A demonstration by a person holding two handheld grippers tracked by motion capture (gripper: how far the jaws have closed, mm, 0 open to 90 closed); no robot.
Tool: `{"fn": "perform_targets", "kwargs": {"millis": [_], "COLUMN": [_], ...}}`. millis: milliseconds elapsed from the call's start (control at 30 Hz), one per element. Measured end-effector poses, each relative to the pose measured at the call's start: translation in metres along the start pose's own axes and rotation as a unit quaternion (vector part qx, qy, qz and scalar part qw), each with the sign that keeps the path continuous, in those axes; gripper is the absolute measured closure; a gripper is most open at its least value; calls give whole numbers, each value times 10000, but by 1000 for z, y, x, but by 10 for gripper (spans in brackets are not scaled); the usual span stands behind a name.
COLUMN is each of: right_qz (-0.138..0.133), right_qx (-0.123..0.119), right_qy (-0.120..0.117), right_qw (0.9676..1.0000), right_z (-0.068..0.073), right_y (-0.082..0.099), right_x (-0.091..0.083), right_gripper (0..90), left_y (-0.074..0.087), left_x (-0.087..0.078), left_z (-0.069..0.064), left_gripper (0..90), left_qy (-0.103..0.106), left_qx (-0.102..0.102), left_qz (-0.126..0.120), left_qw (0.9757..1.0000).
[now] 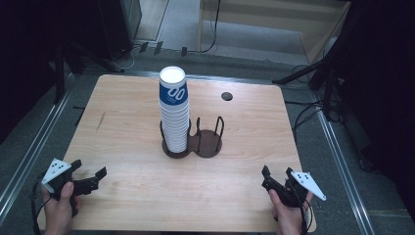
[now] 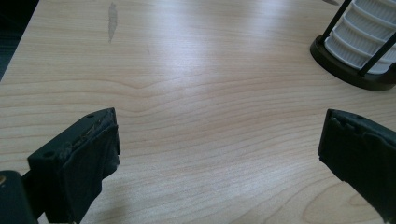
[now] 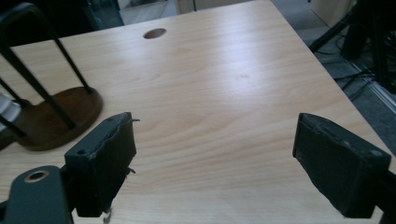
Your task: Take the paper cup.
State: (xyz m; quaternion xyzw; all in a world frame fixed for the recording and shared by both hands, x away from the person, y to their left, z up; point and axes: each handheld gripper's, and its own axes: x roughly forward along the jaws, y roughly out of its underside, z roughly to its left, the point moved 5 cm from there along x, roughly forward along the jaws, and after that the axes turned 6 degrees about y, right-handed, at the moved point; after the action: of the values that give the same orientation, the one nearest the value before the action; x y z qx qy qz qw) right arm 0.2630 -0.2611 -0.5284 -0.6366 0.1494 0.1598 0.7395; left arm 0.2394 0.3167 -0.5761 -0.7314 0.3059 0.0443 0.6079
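- Left tool [image 1: 90,180]: sitting low at the desk's near-left corner, jaws spread wide and gripping nothing, as the left gripper view is showing bare wood between them.
- Desk [image 1: 122,147]: pale wood grain, carrying a grey scuff mark [image 1: 100,121] at the left and a round cable hole [image 1: 226,96] toward the far right.
- Cup stack [image 1: 174,110]: standing upright in the left ring of the dark two-ring holder [image 1: 208,143], mid-desk, well apart from both tools; the right ring is standing empty.
- Risk: the tall stack is looking top-heavy; a sideways nudge or a pinch taking several cups at once could be tipping it or dragging the holder.
- Right tool [image 1: 276,180]: hovering at the near-right corner, jaws parted and empty.
- Room: dim, grey floor, cables and stand legs surrounding the desk.
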Motion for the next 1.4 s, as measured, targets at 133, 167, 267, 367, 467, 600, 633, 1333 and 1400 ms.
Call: {"fn": "perform_targets", "kwargs": {"millis": [133,167,267,367,467,600,633,1333,1400], "right_qz": [-32,-34,-91,-101,-125,-165,-164,-415,-432], "right_qx": [-12,31,14,-10,-36,-103,-141,-539,-556], "right_qy": [-152,-244,-370,-468,-541,-640,-672,-1290,-1325], "right_qw": [9999,9997,9993,9989,9984,9978,9975,9893,9887], "right_z": [15,19,29,39,47,60,63,142,149], "right_y": [-8,-11,-17,-20,-23,-27,-28,-46,-47], "right_x": [-2,-2,-3,-2,0,2,3,12,12], "right_gripper": [127,127,127,127,126,125,125,146,142], "left_y": [0,0,0,0,0,0,0,0,0], "left_x": [0,0,0,0,0,0,0,0,1], "left_z": [0,0,-1,-1,-1,-1,-1,-1,-1], "left_gripper": [0,0,0,0,0,0,0,0,0], "left_qy": [5,3,-4,-1,-4,1,4,26,32], "left_qx": [0,7,5,-1,23,0,5,20,13], "left_qz": [-2,4,9,5,16,6,11,20,14], "left_qw": [10000,10000,10000,10000,10000,10000,10000,10000,10000]}}
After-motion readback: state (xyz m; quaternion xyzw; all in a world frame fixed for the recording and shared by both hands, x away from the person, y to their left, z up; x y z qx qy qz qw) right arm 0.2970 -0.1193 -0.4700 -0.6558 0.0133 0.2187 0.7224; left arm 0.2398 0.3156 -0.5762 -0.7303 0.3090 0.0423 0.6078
